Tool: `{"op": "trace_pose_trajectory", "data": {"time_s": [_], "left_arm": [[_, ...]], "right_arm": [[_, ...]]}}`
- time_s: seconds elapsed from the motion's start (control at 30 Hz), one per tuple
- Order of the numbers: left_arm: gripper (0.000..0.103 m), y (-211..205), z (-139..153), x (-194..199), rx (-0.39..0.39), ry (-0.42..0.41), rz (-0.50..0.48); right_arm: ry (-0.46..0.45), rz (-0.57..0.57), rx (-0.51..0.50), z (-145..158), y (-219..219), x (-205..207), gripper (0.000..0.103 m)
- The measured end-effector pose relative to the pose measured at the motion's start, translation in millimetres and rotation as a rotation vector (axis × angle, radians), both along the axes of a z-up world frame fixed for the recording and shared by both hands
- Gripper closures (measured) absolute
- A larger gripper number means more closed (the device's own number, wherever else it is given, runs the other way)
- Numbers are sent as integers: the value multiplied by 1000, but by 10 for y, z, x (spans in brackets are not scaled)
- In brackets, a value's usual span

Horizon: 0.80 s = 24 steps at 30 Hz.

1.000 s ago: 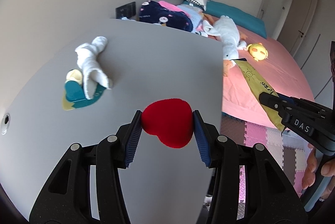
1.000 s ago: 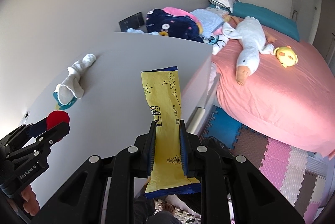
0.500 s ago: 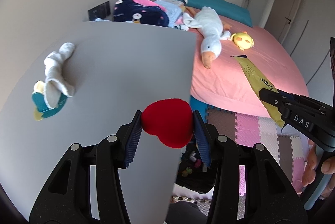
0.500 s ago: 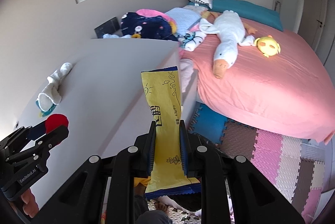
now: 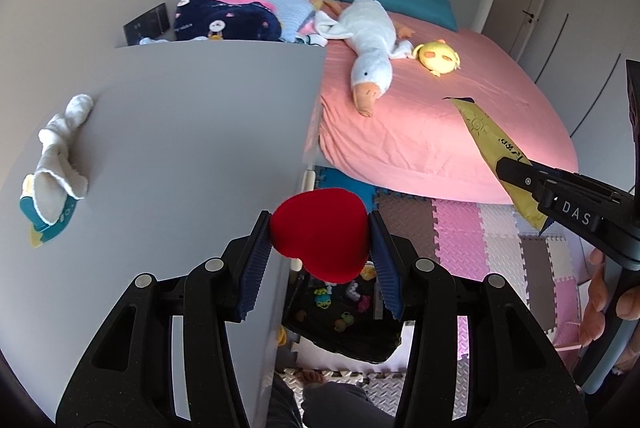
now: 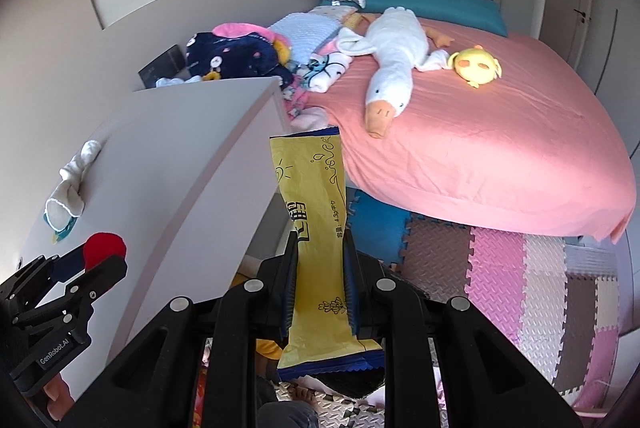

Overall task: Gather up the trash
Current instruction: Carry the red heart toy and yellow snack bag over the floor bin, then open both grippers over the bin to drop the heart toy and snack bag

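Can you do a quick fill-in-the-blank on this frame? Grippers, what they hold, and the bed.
1. The left gripper is shut on a soft ____ object.
2. The right gripper clamps a ____ wrapper with blue ends.
3. The white goose plush lies on the ____ bed sheet.
4. The white sock rests on the ____ tabletop.

Missing words: red; yellow; pink; grey

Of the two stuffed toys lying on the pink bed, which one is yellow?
The small round chick plush, lying toward the bed's middle. The other, the long goose plush beside it, is white with an orange beak and much bigger.
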State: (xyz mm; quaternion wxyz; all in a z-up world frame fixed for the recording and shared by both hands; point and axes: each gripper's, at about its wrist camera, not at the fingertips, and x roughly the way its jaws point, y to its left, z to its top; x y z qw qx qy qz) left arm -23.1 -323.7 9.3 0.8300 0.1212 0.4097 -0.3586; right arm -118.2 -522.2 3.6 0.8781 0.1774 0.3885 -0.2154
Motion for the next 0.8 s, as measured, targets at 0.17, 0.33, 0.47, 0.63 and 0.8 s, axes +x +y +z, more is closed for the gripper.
{"op": "trace_pose_trajectory", "data": {"time_s": [0.17, 0.33, 0.47, 0.63, 0.8], "left_arm": [[56, -153, -15, -69, 4, 9, -31], [48, -337, -87, -149, 27, 27, -73], [6, -378, -134, -192, 65, -3, -57], [6, -365, -141, -193, 79, -5, -62], [6, -295, -123, -164, 76, -16, -49]], "right_arm": [[1, -35, 2, -2, -121, -82, 82], [16, -72, 2, -25, -242, -125, 71], [28, -143, -77, 9, -292, -163, 28], [19, -147, -54, -16, -356, -179, 28], [20, -132, -52, -39, -324, -133, 28]]}}
